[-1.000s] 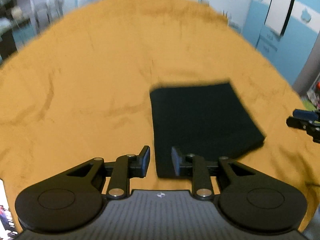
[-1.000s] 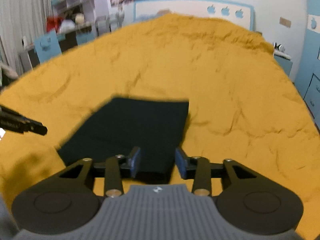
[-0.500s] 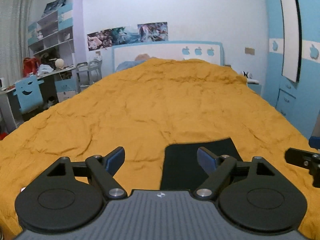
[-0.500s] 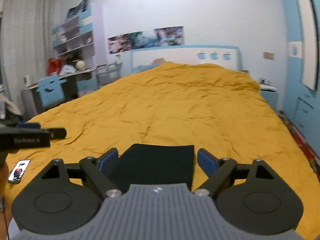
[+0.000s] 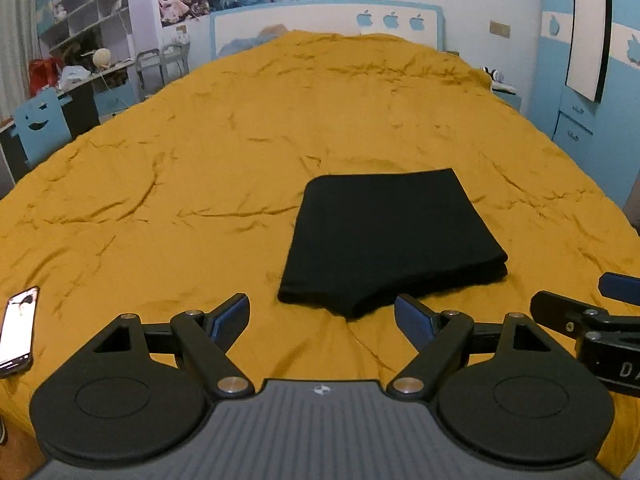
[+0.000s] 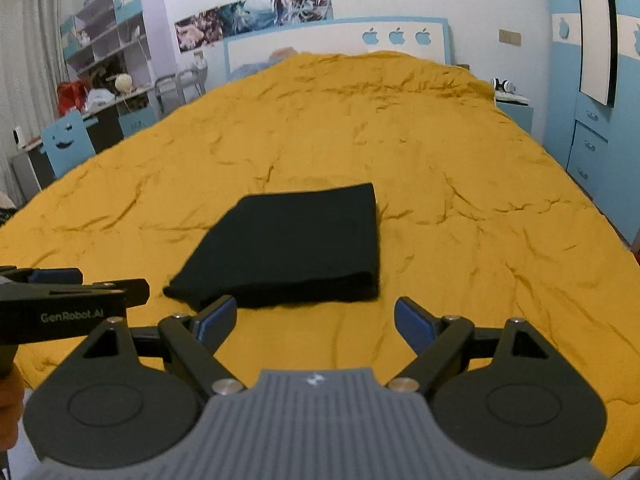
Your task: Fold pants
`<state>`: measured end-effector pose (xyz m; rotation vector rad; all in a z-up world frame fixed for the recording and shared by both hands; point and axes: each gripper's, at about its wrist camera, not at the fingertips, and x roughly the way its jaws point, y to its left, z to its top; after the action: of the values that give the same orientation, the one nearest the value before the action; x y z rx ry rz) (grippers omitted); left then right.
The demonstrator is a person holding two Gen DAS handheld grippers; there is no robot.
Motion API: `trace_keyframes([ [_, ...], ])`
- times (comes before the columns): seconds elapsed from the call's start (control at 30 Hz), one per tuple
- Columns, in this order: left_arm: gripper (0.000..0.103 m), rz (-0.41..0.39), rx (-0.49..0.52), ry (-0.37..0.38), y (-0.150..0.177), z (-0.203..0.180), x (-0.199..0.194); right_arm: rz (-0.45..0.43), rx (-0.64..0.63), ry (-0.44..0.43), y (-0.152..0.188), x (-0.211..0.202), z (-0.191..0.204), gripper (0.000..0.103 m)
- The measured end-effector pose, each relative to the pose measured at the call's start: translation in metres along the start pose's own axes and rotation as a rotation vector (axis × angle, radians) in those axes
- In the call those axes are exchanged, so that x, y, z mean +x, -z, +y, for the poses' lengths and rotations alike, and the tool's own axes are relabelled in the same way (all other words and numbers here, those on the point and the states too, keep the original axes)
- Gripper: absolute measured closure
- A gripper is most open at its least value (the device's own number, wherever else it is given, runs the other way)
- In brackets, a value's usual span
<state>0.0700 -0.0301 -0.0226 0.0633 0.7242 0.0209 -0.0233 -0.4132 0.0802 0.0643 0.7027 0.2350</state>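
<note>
A: Where is there room to pass?

B: The orange bedspread (image 5: 248, 128) lies bare and wide to the left of the folded black pants (image 5: 384, 236) and beyond them, up to the headboard (image 6: 336, 44).

A: And nearer in?

B: A strip of bare spread separates the pants' near edge from the left gripper (image 5: 322, 320) and from the right gripper (image 6: 314, 320); both stand wide apart with nothing between the fingers.

A: What stands in the way?

B: The pants themselves, a low flat stack. A phone (image 5: 18, 332) lies at the bed's near left edge. The grippers sit close side by side. Blue drawers (image 6: 588, 152) flank the right side
</note>
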Motion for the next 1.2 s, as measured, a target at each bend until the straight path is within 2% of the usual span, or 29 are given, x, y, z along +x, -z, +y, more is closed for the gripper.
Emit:
trace_keyframes([
  [0.33, 0.007, 0.029, 0.025, -0.003, -0.001, -0.008, 0.015, 0.044, -0.012, -0.002, -0.002, 0.028, -0.005, 0.021],
  [1.2, 0.007, 0.028, 0.038, -0.003, -0.001, -0.009, 0.01, 0.026, -0.025, -0.009, 0.0, 0.02, -0.007, 0.021],
])
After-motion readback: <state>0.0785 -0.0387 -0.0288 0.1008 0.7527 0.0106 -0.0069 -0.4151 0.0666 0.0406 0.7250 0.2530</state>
